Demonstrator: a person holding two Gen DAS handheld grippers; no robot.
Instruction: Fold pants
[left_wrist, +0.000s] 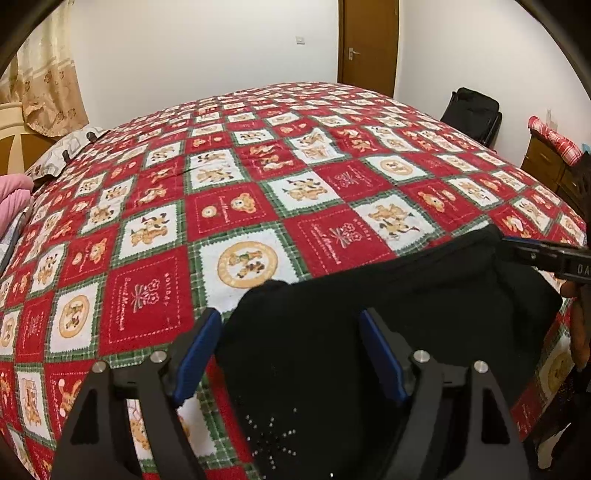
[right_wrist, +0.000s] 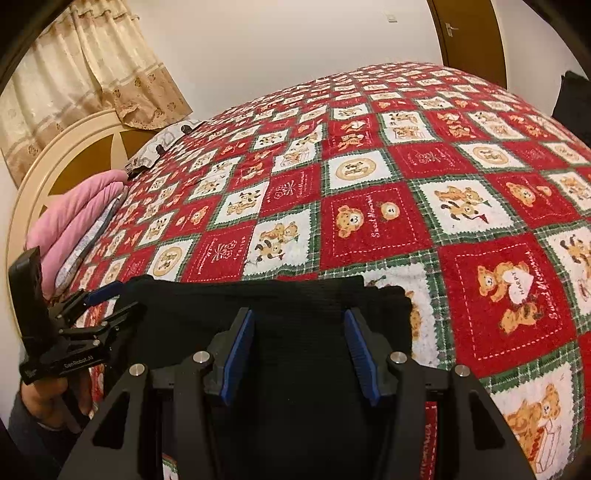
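Note:
Black pants (left_wrist: 369, 295) lie in a folded bundle on the red, white and green bear-patterned bedspread (left_wrist: 236, 206) near its front edge, with a small starburst of white dots (left_wrist: 273, 439) on the cloth. My left gripper (left_wrist: 291, 350) hovers over the bundle's left part, its blue pads wide apart and pressing on nothing. In the right wrist view the pants (right_wrist: 303, 295) stretch across the front, and my right gripper (right_wrist: 301, 350) stands open above them. The left gripper (right_wrist: 118, 295) shows at the bundle's left end, and the right gripper (left_wrist: 524, 249) at its right end.
A pink folded blanket (right_wrist: 74, 221) and a pillow (right_wrist: 162, 144) lie by the cream headboard (right_wrist: 55, 166) at the left. Beyond the bed are a brown door (left_wrist: 369, 40), a black bag (left_wrist: 472, 110) and a wooden dresser (left_wrist: 543, 166). A hand (right_wrist: 48, 398) holds the left gripper.

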